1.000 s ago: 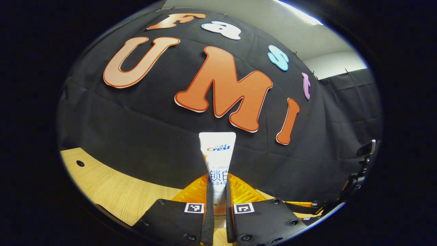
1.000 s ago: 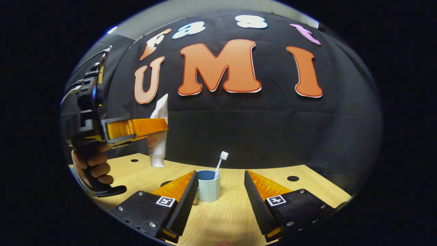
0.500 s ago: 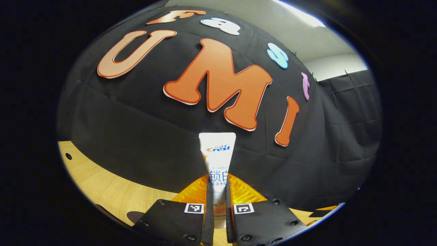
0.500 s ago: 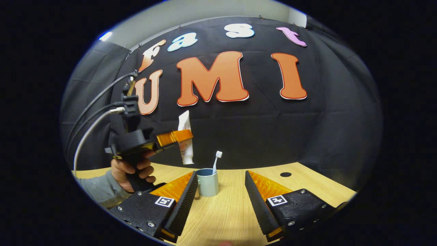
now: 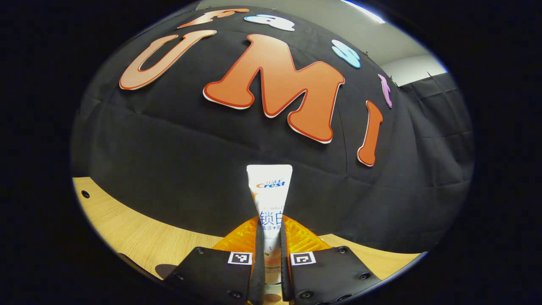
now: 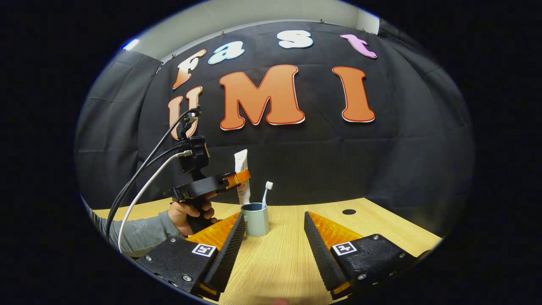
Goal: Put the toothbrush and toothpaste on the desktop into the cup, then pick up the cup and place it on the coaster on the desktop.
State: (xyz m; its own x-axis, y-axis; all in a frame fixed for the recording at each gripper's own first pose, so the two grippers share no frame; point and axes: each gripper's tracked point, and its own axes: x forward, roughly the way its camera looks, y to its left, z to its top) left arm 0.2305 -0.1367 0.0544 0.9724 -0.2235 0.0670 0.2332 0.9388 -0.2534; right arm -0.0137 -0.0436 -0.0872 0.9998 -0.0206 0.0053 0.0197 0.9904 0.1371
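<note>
In the left gripper view, the left gripper (image 5: 271, 254) is seen closed on the toothpaste (image 5: 269, 195): both fingers (image 5: 258, 254) are pressed against the tube's sides, with only the tube's width left between them. The tube is held upright, its flat crimped end toward 12 o'clock and its lower part hidden between the fingers. The wooden desktop (image 5: 127, 231) is seen from 8 o'clock round to 4 o'clock, under the black cloth wall (image 5: 169, 161).

In the right gripper view, the right gripper (image 6: 273, 250) is held wide open just above the desktop (image 6: 279, 262), with nothing between its fingers (image 6: 230, 248) and nothing touched by them. The cup (image 6: 256, 219) stands upright on the desktop at about 11 o'clock from the gap between the fingers, just beyond the left fingertip; whether the two touch cannot be told. The toothbrush (image 6: 266, 194) stands in the cup, bristle head up, leaning toward 1 o'clock. Above the cup, toward 11 o'clock, the toothpaste (image 6: 242, 163) is seen clamped in the left gripper (image 6: 238, 178), its cap end pointing down, close above the cup's rim. That gripper is held by a hand (image 6: 190, 214) in a grey sleeve (image 6: 135, 233), with cables (image 6: 144, 178) trailing from it toward 8 o'clock. A dark round hole (image 6: 349, 211) is seen in the desktop at 2 o'clock from the cup.
</note>
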